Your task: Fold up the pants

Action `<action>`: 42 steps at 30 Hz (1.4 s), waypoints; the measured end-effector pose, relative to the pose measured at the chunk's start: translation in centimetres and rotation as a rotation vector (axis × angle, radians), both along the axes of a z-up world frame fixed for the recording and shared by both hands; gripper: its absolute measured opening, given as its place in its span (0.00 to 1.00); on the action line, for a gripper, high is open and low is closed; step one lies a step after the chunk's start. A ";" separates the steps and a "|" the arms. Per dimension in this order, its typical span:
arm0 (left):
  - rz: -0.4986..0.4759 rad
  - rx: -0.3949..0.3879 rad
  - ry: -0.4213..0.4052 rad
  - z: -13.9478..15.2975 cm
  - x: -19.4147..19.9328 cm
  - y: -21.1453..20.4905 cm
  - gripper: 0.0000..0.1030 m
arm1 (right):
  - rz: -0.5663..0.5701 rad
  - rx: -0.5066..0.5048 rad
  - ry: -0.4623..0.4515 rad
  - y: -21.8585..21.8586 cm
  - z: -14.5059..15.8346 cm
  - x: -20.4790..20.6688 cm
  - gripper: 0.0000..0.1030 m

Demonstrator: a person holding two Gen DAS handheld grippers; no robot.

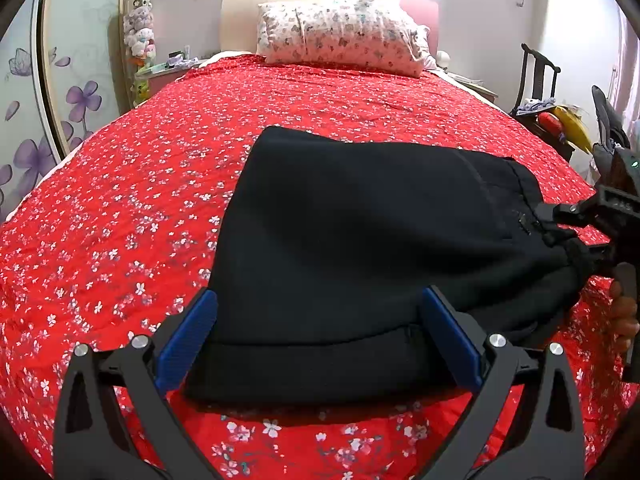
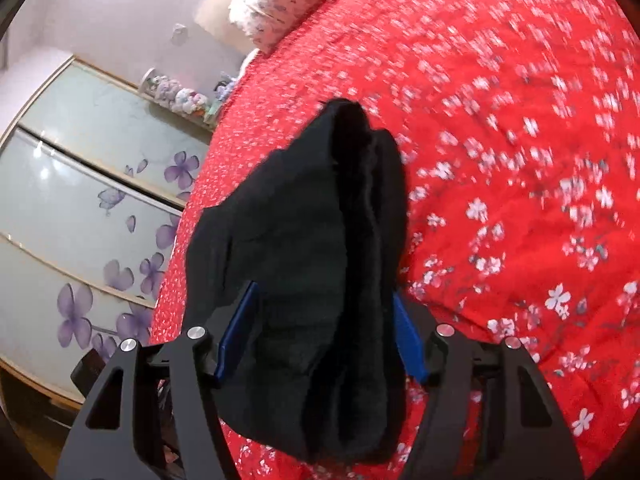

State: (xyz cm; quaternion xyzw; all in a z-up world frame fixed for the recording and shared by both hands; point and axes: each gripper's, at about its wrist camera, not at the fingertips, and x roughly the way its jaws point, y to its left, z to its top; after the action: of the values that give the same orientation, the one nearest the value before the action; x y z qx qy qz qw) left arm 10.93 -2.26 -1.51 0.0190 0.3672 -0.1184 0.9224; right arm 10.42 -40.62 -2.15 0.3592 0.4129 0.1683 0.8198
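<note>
The black pants (image 1: 360, 240) lie folded into a thick bundle on the red flowered bedspread (image 1: 120, 220). My left gripper (image 1: 318, 340) is open, its blue pads (image 1: 188, 336) standing on either side of the bundle's near edge. My right gripper (image 1: 572, 236) shows at the right of the left wrist view, gripping the bundle's right end. In the right wrist view the pants (image 2: 320, 260) fill the space between the right gripper's (image 2: 320, 340) blue pads (image 2: 240, 332), bunched and lifted off the bedspread (image 2: 500, 160).
A flowered pillow (image 1: 340, 36) lies at the head of the bed. A nightstand with stuffed toys (image 1: 140, 36) stands at the back left, beside wardrobe doors with purple flowers (image 2: 80, 220). A dark chair with clutter (image 1: 548, 116) stands at the right.
</note>
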 end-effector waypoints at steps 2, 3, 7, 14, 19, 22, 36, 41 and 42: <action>0.003 0.001 0.001 -0.1 0.0 0.0 0.98 | 0.011 0.002 -0.029 0.2 0.6 -0.1 0.63; 0.005 -0.001 0.003 -0.1 0.0 0.0 0.98 | 0.018 -0.005 -0.046 0.4 0.9 -0.2 0.63; 0.004 -0.007 0.007 -0.1 0.0 0.1 0.98 | -0.007 0.020 -0.001 0.0 -0.2 0.5 0.63; 0.002 -0.004 0.004 -0.1 0.0 0.1 0.98 | -0.030 0.050 0.039 -0.3 -1.8 1.1 0.57; 0.006 -0.003 0.006 -0.1 0.0 0.1 0.98 | -0.013 -0.056 -0.031 0.9 0.3 0.8 0.48; 0.013 -0.002 0.011 -0.2 0.0 0.2 0.98 | 0.004 -0.227 -0.076 3.0 2.1 0.4 0.48; 0.022 0.003 0.018 -0.3 0.3 0.2 0.98 | -0.051 0.066 0.003 -0.2 -0.5 0.6 0.40; 0.034 -0.015 0.025 -0.3 0.4 0.6 0.98 | 0.021 -0.098 -0.160 2.3 2.9 -0.5 0.36; 0.034 -0.020 0.026 -0.2 0.3 0.6 0.98 | 0.018 -0.106 -0.162 2.4 2.9 -0.5 0.36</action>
State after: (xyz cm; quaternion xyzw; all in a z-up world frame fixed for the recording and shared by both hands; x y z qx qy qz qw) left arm 11.28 -1.62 -1.76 0.0021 0.3780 -0.1065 0.9197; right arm 9.91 -38.26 0.77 0.2970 0.3570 0.1823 0.8667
